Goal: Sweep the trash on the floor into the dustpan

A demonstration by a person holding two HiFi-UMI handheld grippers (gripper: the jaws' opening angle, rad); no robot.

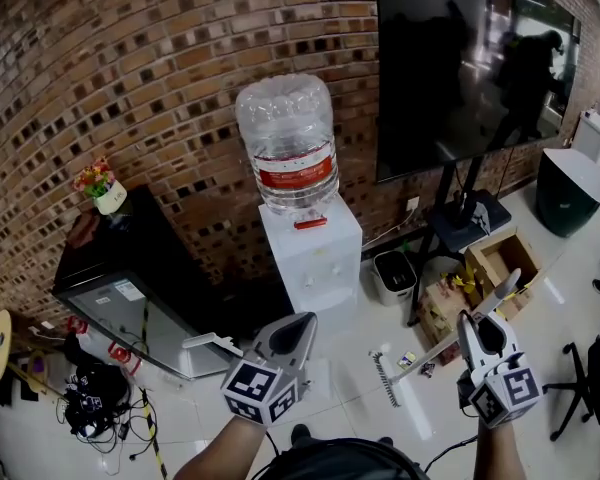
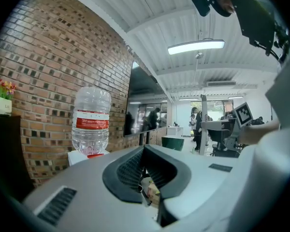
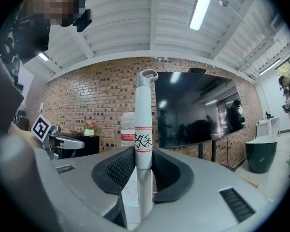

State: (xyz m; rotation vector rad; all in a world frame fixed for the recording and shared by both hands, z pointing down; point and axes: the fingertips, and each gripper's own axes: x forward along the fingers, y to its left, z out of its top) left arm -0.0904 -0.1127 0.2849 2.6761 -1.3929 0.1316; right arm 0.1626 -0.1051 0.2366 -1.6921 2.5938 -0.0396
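Note:
My right gripper point(image 1: 485, 336) is shut on a white broom handle point(image 3: 144, 129) that stands straight up between its jaws and bears a red-edged label. In the head view the broom point(image 1: 450, 343) slants down to the left, and its brush head point(image 1: 385, 379) hangs just over the floor. Small bits of trash point(image 1: 410, 362) lie on the white tiles beside the brush. My left gripper point(image 1: 298, 328) is raised at lower centre with its jaws closed. A grey dustpan point(image 1: 214, 343) juts out to its left, in the air; the grip itself is hidden. The dustpan point(image 3: 70, 141) also shows beside the left gripper's marker cube.
A water dispenser point(image 1: 312, 253) with a big bottle point(image 1: 287, 140) stands against the brick wall. A black cabinet point(image 1: 130, 268) is at left, with cables point(image 1: 90, 400) on the floor. A TV point(image 1: 470, 58) on a stand, a white bin point(image 1: 392, 274), a cardboard box point(image 1: 500, 258) and a dark bin point(image 1: 560, 193) are at right.

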